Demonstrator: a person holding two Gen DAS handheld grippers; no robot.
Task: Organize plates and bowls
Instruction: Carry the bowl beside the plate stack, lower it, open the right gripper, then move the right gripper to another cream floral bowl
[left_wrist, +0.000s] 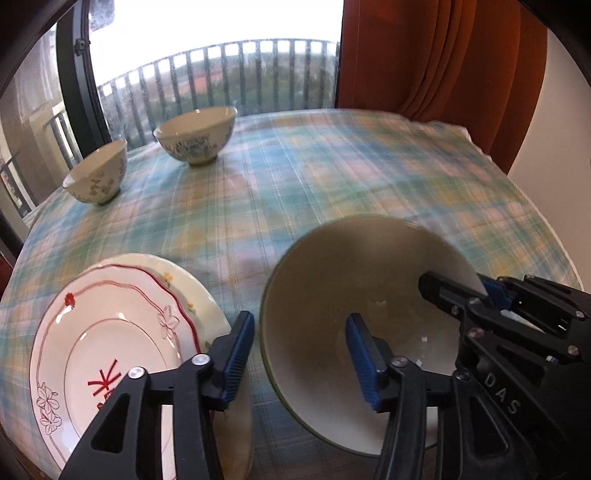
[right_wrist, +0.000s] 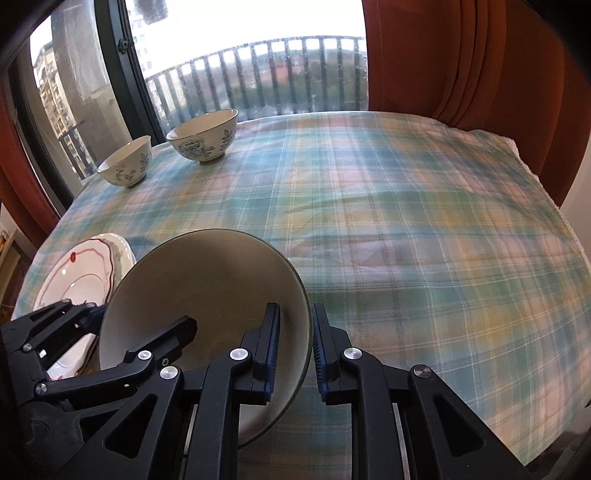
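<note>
Right wrist view shows me straddling the large tilted cream ceramic bowl (right_wrist: 207, 295) wall with my right gripper (right_wrist: 294, 354), pads not visibly pressing, while my left gripper (left_wrist: 295, 358) is spreading around its opposite rim, beside the red-trimmed white plates (left_wrist: 110, 332), probably steadying it.
</note>
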